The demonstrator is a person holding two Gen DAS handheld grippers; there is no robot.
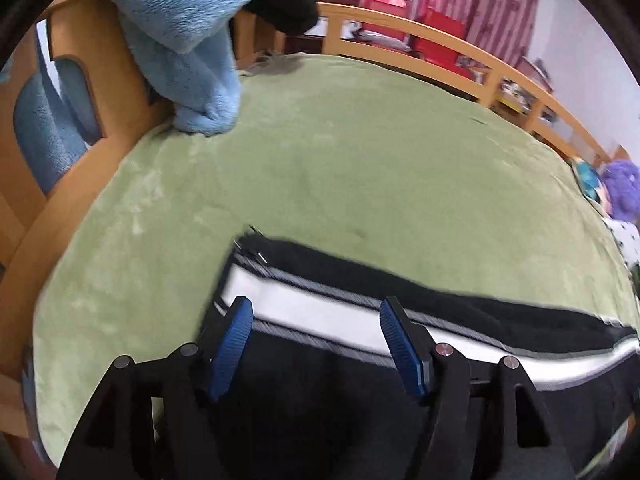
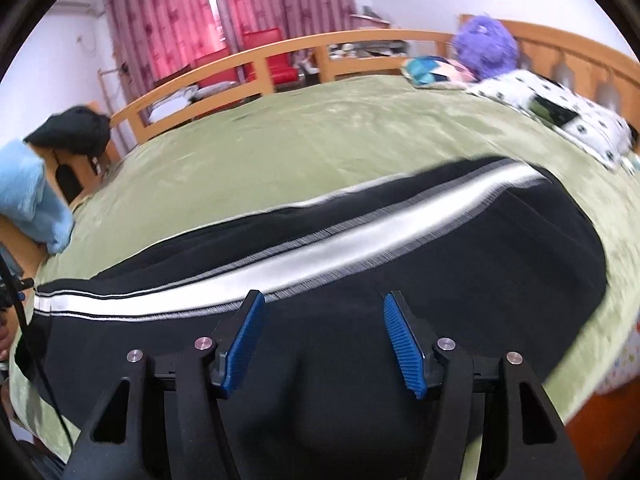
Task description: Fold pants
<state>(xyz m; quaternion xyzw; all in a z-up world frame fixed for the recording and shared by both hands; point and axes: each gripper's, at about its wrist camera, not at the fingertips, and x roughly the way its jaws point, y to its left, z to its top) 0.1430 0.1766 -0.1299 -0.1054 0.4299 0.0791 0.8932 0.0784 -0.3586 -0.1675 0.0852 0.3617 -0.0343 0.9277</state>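
Black pants (image 2: 360,248) with a white side stripe lay lengthwise across the lower middle of the frame on the green bed (image 2: 304,136), apparently legs together, crosswise folds left. Left gripper (image 1: 316,344) and right gripper (image 2: 324,340) hovered over them, jaws wide apart, holding nothing. No containers seen.
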